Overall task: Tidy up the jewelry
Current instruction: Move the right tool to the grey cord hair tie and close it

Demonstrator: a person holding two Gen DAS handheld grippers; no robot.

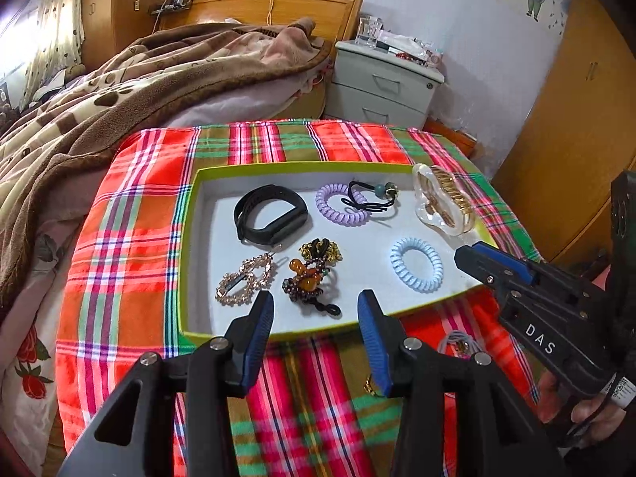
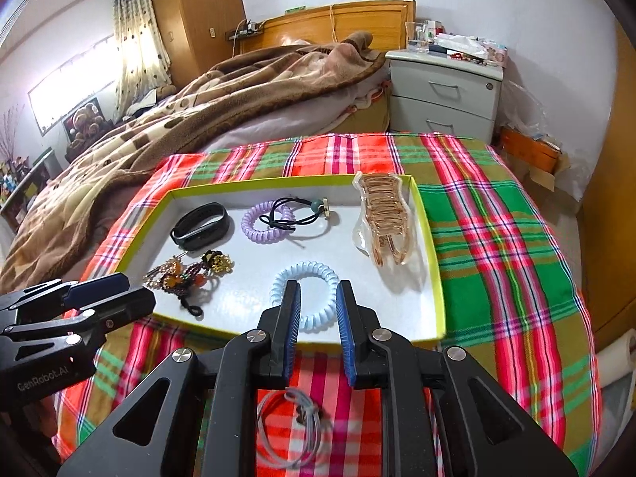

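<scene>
A shallow white tray with a lime rim (image 1: 190, 238) (image 2: 431, 246) lies on the plaid cloth. It holds a black wristband (image 1: 270, 214) (image 2: 200, 224), a purple coil tie (image 1: 338, 202) (image 2: 264, 222), a black elastic with beads (image 1: 371, 198) (image 2: 296, 212), a clear gold claw clip (image 1: 443, 202) (image 2: 383, 218), a blue coil tie (image 1: 415, 264) (image 2: 306, 294), a rhinestone clip (image 1: 246, 278) and a beaded amber ornament (image 1: 314, 274) (image 2: 187, 274). My left gripper (image 1: 316, 310) is open and empty at the tray's near edge. My right gripper (image 2: 317, 298) is open and empty above the near rim. A grey elastic tie (image 2: 290, 425) (image 1: 457, 344) lies on the cloth below it. A small gold piece (image 1: 369, 385) lies on the cloth, partly hidden.
The plaid-covered surface (image 2: 497, 238) stands beside a bed with a brown blanket (image 1: 119, 91). A grey nightstand (image 2: 445, 91) stands behind it. Wooden wardrobes (image 1: 576, 139) stand at the right.
</scene>
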